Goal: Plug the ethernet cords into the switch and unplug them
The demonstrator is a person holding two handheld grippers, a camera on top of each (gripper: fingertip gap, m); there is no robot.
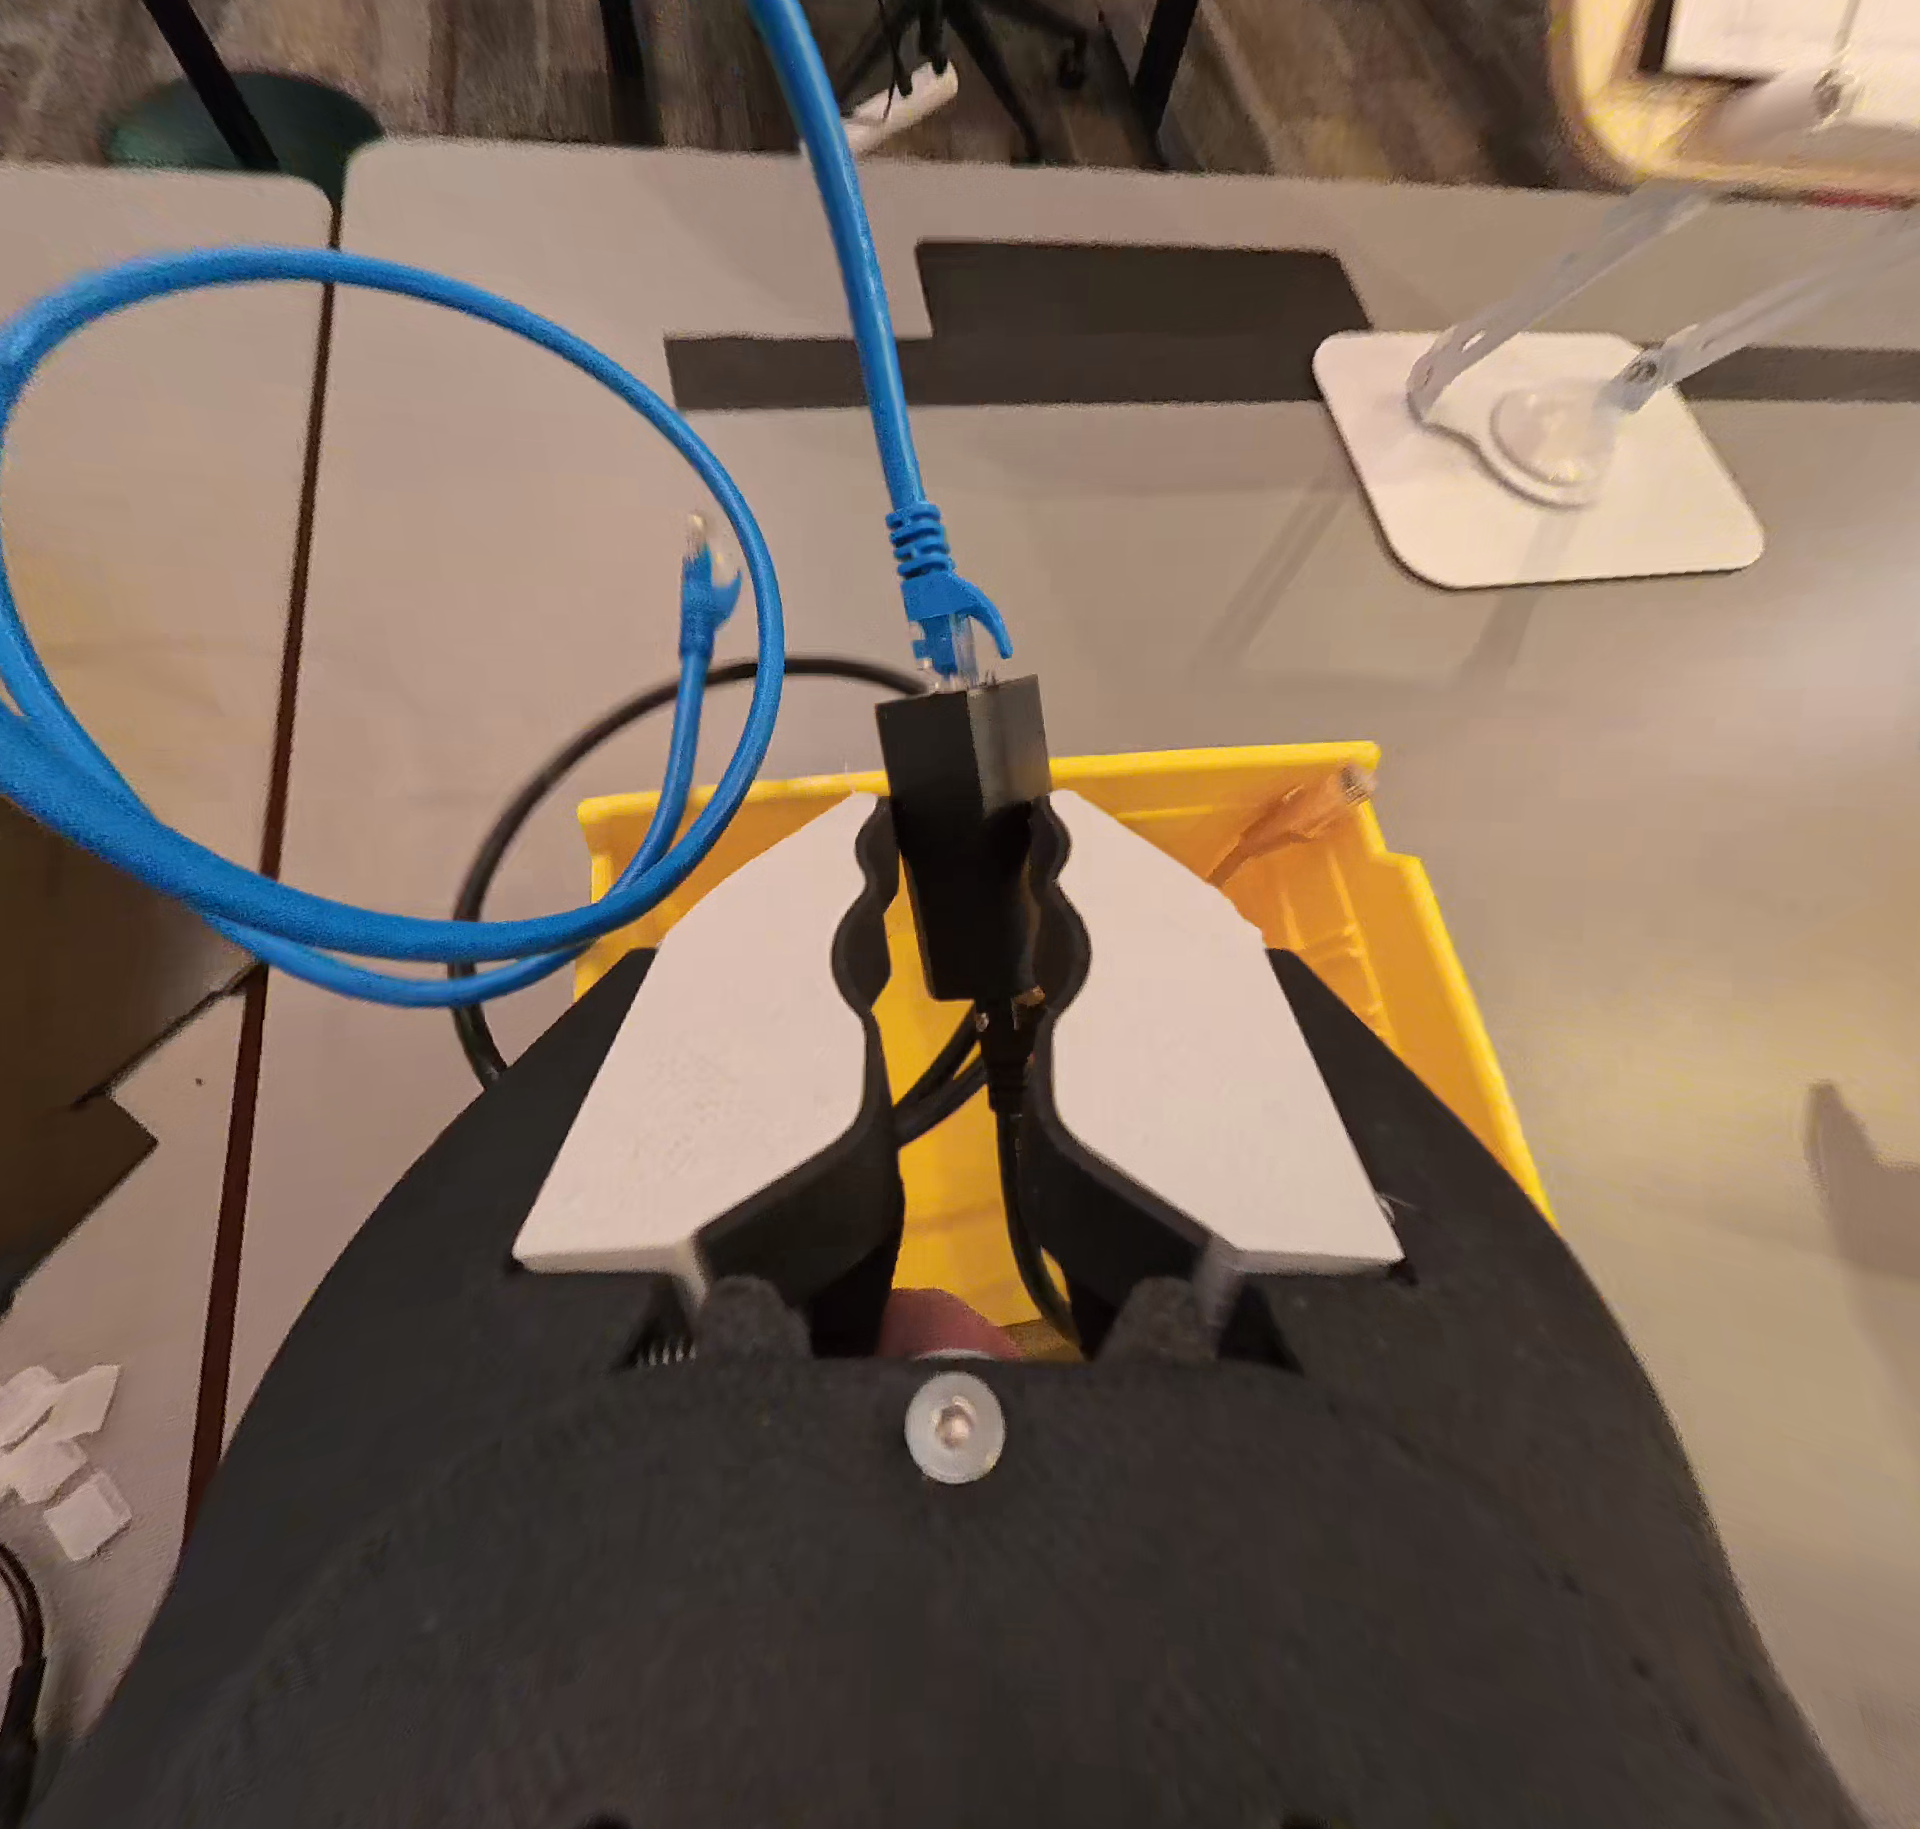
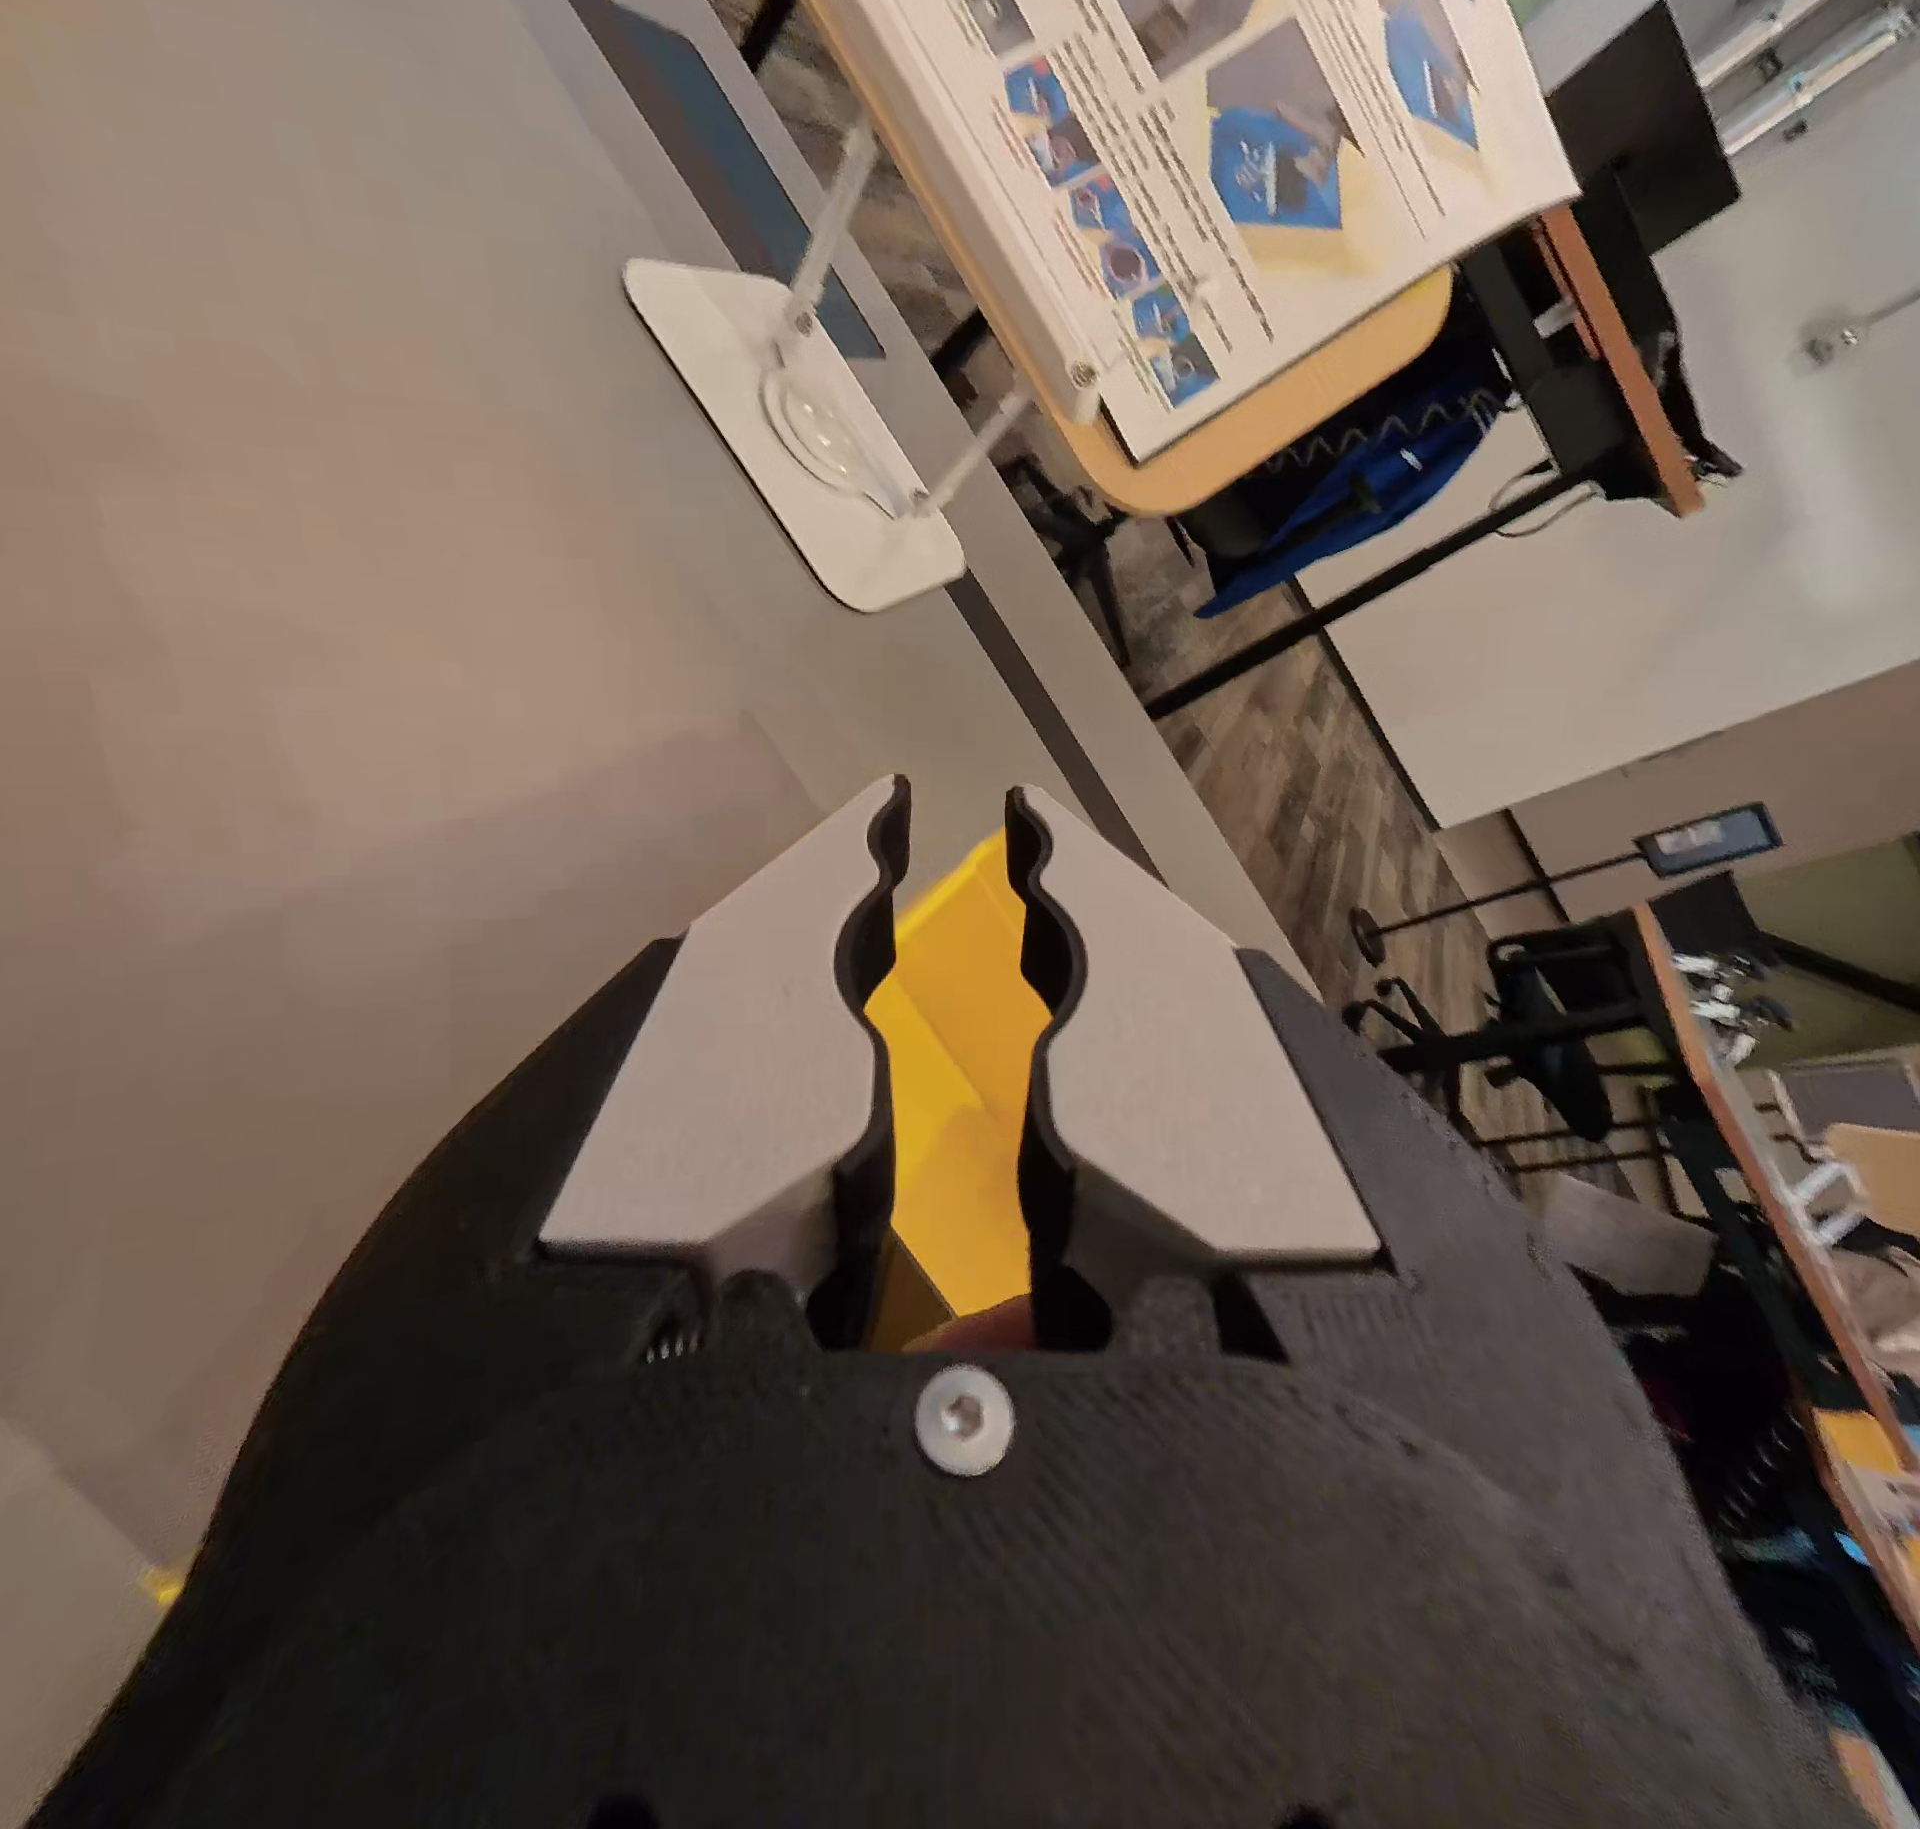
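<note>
So the left gripper (image 1: 961, 875) has its fingers clamped on the switch (image 1: 961, 792), a small black block held up over the yellow bin (image 1: 1320, 844), with one blue cord (image 1: 831, 179) seated by its plug (image 1: 948, 626) in the top port. Looks like the plug-in half for that cord is done, and its loose end (image 1: 704, 574) hangs in the loop over the table (image 1: 1143, 584). The right gripper (image 2: 956, 813) is empty with fingers narrowly apart, so next it probably needs to pinch that plug's latch tab and pull straight out.
</note>
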